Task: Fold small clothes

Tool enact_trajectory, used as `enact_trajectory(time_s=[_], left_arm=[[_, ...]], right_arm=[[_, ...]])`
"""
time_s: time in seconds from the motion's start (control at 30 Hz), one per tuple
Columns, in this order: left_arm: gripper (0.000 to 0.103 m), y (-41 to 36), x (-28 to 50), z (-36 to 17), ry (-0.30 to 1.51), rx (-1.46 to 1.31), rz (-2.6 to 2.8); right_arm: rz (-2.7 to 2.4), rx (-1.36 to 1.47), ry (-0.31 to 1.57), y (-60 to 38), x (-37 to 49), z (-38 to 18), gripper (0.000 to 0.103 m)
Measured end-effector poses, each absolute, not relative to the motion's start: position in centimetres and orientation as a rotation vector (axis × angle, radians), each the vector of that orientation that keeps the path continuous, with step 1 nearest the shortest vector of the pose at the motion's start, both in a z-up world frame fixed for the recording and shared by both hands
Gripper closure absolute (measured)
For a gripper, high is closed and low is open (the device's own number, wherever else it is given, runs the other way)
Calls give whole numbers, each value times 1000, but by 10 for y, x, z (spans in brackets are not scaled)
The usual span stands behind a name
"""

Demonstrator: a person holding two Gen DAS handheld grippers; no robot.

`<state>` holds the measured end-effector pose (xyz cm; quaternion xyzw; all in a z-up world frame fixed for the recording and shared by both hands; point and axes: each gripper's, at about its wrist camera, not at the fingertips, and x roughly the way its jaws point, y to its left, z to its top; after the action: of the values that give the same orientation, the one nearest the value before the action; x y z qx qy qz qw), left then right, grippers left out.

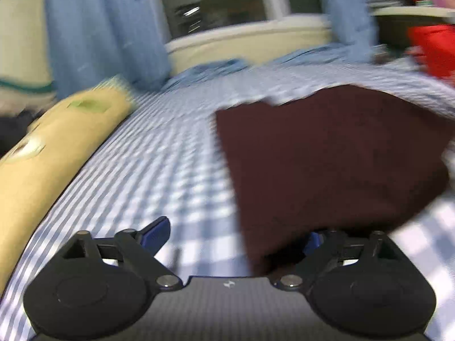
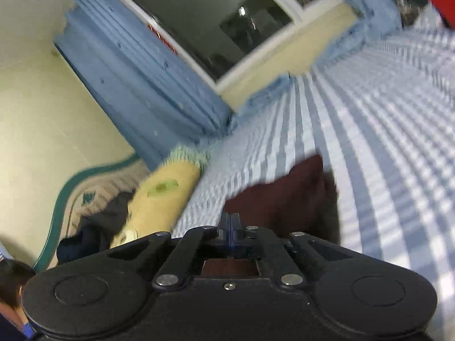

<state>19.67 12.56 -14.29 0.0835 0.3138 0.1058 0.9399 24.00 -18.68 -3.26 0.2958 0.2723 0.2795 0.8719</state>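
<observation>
A dark maroon garment (image 1: 327,156) lies spread on the blue-and-white checked bed cover (image 1: 170,156). In the left wrist view my left gripper (image 1: 236,231) is open at the garment's near left corner. Its left finger (image 1: 155,231) is over bare cover, and the cloth's edge drapes over the right finger (image 1: 312,241). In the right wrist view my right gripper (image 2: 230,224) has its two blue fingers pressed together on a fold of the maroon garment (image 2: 284,199). The cloth bunches up just beyond the tips above the checked cover (image 2: 369,142).
A yellow bolster pillow (image 1: 57,147) (image 2: 162,196) lies along the bed's left side, with dark clothes (image 2: 96,227) beside it. Blue curtains (image 1: 105,28) and a window (image 2: 216,20) stand behind. Something red (image 1: 435,48) is at the far right. A person's head (image 2: 11,281) shows low left.
</observation>
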Motion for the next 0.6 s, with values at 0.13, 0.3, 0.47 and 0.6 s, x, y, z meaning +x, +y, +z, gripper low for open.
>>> enact_trajectory(time_s=[0.13,0.3,0.47,0.6], left_arm=[[9,134,180,-140,579,124,234],[10,139,182,-136,588,95,219],[10,136,183,-138,591,104,214],[10,137,182,-138,594,97,207]], right_arm=[[550,625,653,-202,250,-45,86],[530,727,831,-210,235,-106,59],[492,672,893,-197,224,-135,59],[518,642,883,-174,230,-137,59]])
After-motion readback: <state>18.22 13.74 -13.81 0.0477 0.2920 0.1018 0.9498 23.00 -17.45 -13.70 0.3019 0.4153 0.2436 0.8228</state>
